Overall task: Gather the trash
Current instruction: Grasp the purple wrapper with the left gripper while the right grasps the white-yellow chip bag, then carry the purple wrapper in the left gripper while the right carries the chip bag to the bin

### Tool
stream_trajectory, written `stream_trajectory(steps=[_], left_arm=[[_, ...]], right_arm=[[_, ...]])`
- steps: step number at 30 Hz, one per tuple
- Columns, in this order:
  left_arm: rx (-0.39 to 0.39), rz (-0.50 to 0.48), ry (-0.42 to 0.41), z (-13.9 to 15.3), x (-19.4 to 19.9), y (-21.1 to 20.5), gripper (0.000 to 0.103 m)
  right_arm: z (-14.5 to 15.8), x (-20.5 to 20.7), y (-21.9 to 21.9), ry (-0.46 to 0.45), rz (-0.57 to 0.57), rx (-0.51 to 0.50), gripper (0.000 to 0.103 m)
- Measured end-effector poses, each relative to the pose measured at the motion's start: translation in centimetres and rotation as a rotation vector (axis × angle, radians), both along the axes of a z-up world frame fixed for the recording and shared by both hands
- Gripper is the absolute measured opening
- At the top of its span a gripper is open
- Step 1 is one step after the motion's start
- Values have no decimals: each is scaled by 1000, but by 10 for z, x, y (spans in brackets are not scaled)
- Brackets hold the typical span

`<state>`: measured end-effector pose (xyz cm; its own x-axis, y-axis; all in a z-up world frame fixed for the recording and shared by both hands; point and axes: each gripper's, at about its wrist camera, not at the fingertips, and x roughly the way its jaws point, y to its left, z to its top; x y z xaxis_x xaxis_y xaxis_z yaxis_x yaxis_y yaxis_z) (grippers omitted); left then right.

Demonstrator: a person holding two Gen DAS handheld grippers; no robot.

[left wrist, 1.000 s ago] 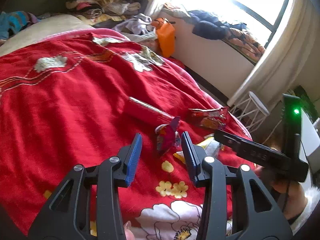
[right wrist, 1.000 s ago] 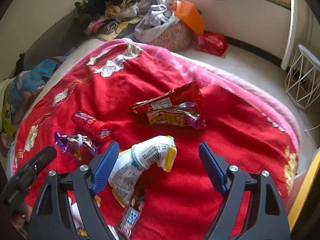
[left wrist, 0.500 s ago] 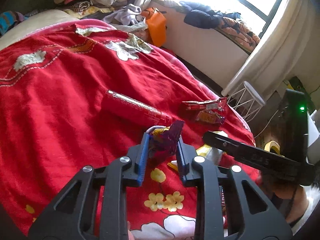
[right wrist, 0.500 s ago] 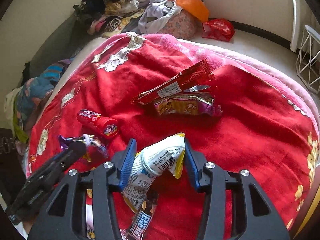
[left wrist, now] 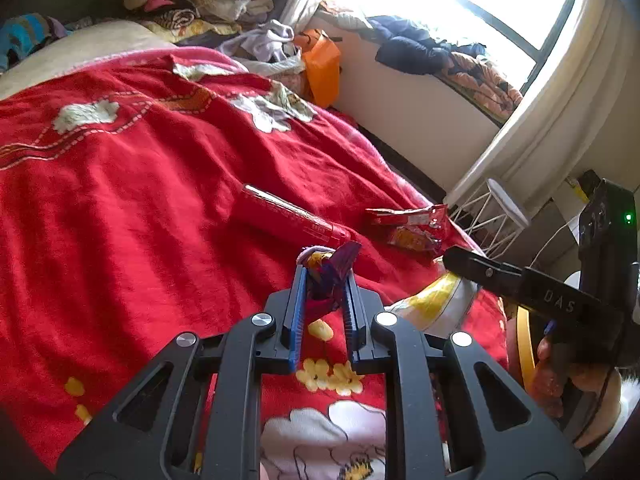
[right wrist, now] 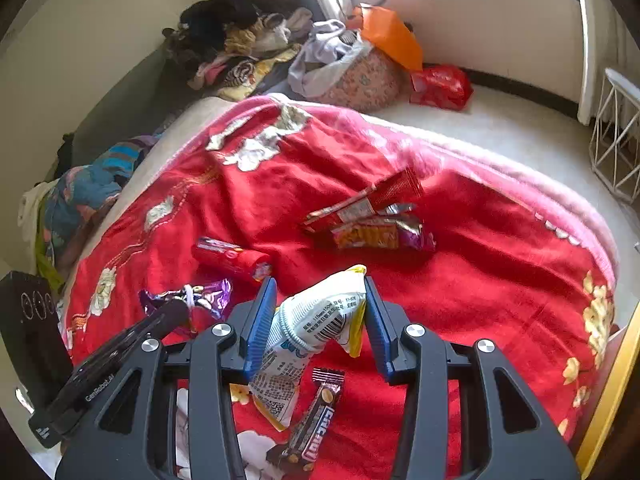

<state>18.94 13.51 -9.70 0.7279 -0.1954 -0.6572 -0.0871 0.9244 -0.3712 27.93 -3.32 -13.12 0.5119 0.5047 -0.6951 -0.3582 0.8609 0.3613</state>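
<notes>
You are working over a bed (right wrist: 500,264) covered by a red blanket (left wrist: 120,208) with flower patterns, in a sunlit room; clothes (right wrist: 240,48) are piling up at the far wall, an orange bag (right wrist: 390,36) is sitting on the floor beyond the bed, and a white wire stand (left wrist: 496,216) is standing by the curtain.

Your left gripper (left wrist: 325,280) is pinching a purple wrapper (left wrist: 332,270): its fingers have just been closing and are pressing on the crumpled foil from both sides, the wrapper's top sticking out above the tips. In the right wrist view the same wrapper (right wrist: 200,298) is showing at the left gripper's tip.

Your right gripper (right wrist: 320,304) is clamping a white and yellow bag (right wrist: 316,320): both blue pads are touching its sides, the fingers having just been closing, and the bag's lower end is hanging down toward the blanket.

Other trash is lying on the blanket: a red tube (right wrist: 230,256) just beyond the purple wrapper, two red snack packs (right wrist: 368,216) stacked together farther out, and a dark candy bar (right wrist: 316,420) directly beneath the held bag.
</notes>
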Motion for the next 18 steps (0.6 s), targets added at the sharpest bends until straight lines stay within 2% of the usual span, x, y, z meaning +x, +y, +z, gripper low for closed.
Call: stream_trajectory(steps=[7, 18], left_arm=[[16, 6, -44, 21, -20, -3, 12], [35, -6, -91, 45, -43, -15, 12]], right_arm=[[22, -14, -4, -64, 6, -12, 40], [42, -36, -25, -113, -8, -20, 40]])
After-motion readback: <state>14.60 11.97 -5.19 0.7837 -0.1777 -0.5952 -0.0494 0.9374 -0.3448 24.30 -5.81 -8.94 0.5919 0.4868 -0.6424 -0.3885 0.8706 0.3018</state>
